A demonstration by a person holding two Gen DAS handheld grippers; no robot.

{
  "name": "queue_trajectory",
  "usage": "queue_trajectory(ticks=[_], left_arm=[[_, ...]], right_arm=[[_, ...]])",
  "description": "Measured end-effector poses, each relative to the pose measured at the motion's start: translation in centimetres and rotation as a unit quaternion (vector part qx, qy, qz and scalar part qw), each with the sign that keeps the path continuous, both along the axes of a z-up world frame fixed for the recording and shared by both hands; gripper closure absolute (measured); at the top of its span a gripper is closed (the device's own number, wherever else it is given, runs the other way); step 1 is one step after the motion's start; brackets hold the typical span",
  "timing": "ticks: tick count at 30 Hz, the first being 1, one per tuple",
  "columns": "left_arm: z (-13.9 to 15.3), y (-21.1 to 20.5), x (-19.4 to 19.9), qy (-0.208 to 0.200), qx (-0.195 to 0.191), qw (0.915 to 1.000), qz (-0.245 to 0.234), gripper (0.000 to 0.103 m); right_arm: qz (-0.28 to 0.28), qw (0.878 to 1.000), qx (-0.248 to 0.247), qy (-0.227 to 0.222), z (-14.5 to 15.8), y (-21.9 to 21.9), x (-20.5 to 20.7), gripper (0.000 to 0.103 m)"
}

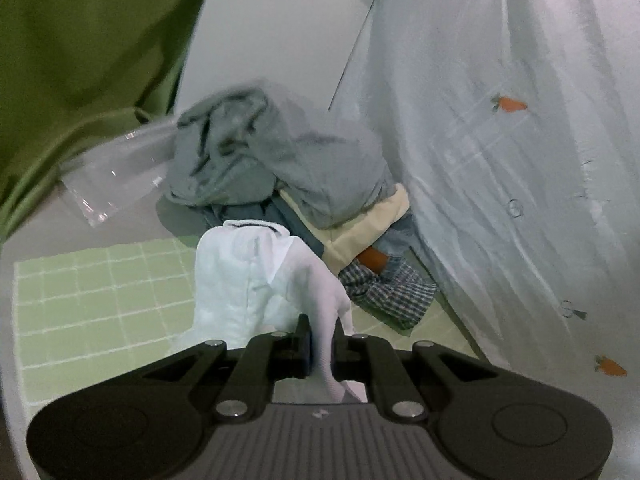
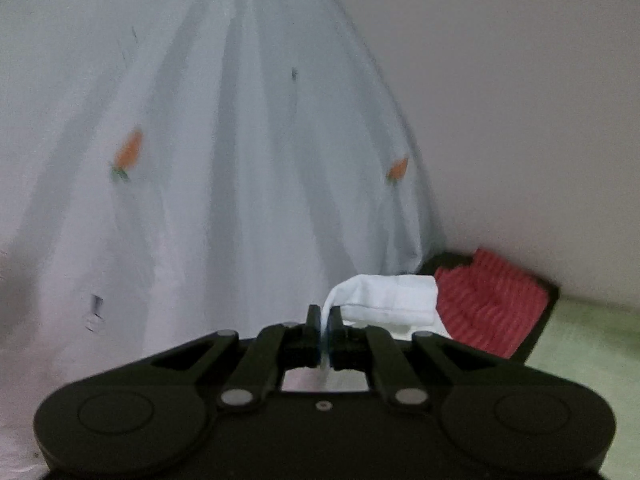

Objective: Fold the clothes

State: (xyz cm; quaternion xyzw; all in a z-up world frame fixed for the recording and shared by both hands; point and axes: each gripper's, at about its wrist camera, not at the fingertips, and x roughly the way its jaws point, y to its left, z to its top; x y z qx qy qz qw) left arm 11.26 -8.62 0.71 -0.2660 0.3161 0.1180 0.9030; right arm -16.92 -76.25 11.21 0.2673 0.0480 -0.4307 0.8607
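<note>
Folding barely begun, by my reading: the white shirt (image 1: 500, 128) with carrot print hangs spread, filling the right of the left view. Left gripper (image 1: 320, 340) is clamped on a bunched white corner; right gripper (image 2: 324, 332) pinches a thin edge of it. The pile (image 1: 280, 168) mid-frame lies unfolded. The dark tray (image 2: 548, 308) (lower right) holds red striped cloth (image 2: 492, 300).

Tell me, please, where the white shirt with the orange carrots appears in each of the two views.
Left wrist view: the carrot shirt hangs along the right side; the left gripper pinches a bunched white part of it.
Right wrist view: the carrot shirt fills the left and centre; the right gripper pinches its folded white edge.
Shared landmark: the green mat, bottom left and bottom right respectively.
</note>
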Motion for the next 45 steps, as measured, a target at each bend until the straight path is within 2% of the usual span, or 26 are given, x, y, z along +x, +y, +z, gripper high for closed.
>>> queue_trajectory(ticks=[2,5,6,7,8,9,10,11,12,13,16,19,21,23,28,29,31,34,35,41,45], left_arm=[[-1.3,-0.9,2.5,0.013,0.007,0.9999,0.002,0.093],[-3.6,-2.3,6.5,0.041,0.033,0.9986,-0.01,0.091],[-4.7,-2.8,8.0,0.062,0.044,0.997,-0.018,0.083],[-5.6,-3.2,9.3,0.083,0.052,0.9949,-0.021,0.075],[-6.2,-3.5,10.2,0.104,0.057,0.9927,-0.023,0.073],[-6.4,-3.8,10.5,0.108,0.059,0.992,-0.026,0.065],[-6.5,-4.0,10.4,0.106,0.06,0.9922,-0.029,0.055],[-6.5,-4.2,10.4,0.103,0.06,0.9923,-0.032,0.048],[-6.3,-4.5,9.9,0.094,0.064,0.9929,-0.035,0.03],[-6.0,-4.8,9.3,0.084,0.071,0.9932,-0.039,0.016],[-5.4,-6.1,7.6,0.079,0.103,0.9893,-0.066,0.014],[-5.5,-7.6,5.9,0.094,0.125,0.9834,-0.093,0.013],[-5.9,-8.7,4.7,0.102,0.124,0.9796,-0.121,0.013],[-6.3,-9.9,3.5,0.109,0.133,0.9745,-0.144,0.013],[-7.2,-13.2,0.4,0.125,0.159,0.9592,-0.198,0.013],[-7.2,-13.7,-0.3,0.125,0.16,0.9568,-0.208,0.013],[-7.3,-14.7,-1.6,0.125,0.151,0.9527,-0.232,0.013],[-7.4,-15.7,-3.3,0.126,0.127,0.95,-0.256,0.013],[-7.5,-16.1,-3.9,0.126,0.126,0.9478,-0.264,0.013],[-6.8,-18.0,-8.0,0.11,0.14,0.9308,-0.319,0.013],[-6.4,-17.7,-10.8,0.103,0.138,0.9288,-0.328,0.013]], right_arm=[[0.005,1.0,0.011,0.024,-1.3,-1.7,3.6,0.1],[0.053,0.996,0.023,0.074,-3.8,-4.8,10.6,0.099],[0.066,0.993,0.036,0.093,-5.0,-5.8,12.6,0.096],[0.078,0.989,0.05,0.113,-6.3,-6.9,14.6,0.092],[0.077,0.986,0.067,0.135,-7.4,-7.5,15.9,0.079],[0.073,0.983,0.067,0.152,-8.2,-7.5,16.4,0.067],[0.068,0.981,0.065,0.169,-9.0,-7.4,16.9,0.061],[0.063,0.981,0.06,0.175,-9.5,-6.9,16.3,0.046],[0.058,0.981,0.061,0.176,-10.1,-6.4,15.0,0.037],[0.052,0.98,0.071,0.179,-11.0,-5.9,13.1,0.035],[0.01,0.97,0.121,0.21,-13.8,-4.7,7.8,0.031],[-0.035,0.958,0.143,0.246,-16.2,-3.9,3.6,0.03],[-0.056,0.951,0.153,0.265,-17.5,-3.7,1.9,0.03],[-0.076,0.948,0.158,0.264,-18.5,-3.8,0.5,0.028],[-0.076,0.946,0.171,0.264,-19.8,-4.0,0.0,0.028],[-0.075,0.947,0.172,0.262,-20.0,-4.1,0.1,0.029],[-0.064,0.951,0.177,0.245,-20.2,-4.3,0.0,0.038],[-0.035,0.955,0.164,0.243,-20.3,-4.4,0.1,0.076],[-0.018,0.956,0.159,0.244,-20.4,-4.4,0.1,0.098],[0.004,0.967,0.143,0.212,-18.8,-3.3,-4.6,0.101],[-0.005,0.966,0.131,0.221,-18.0,-1.2,-10.0,0.101]])
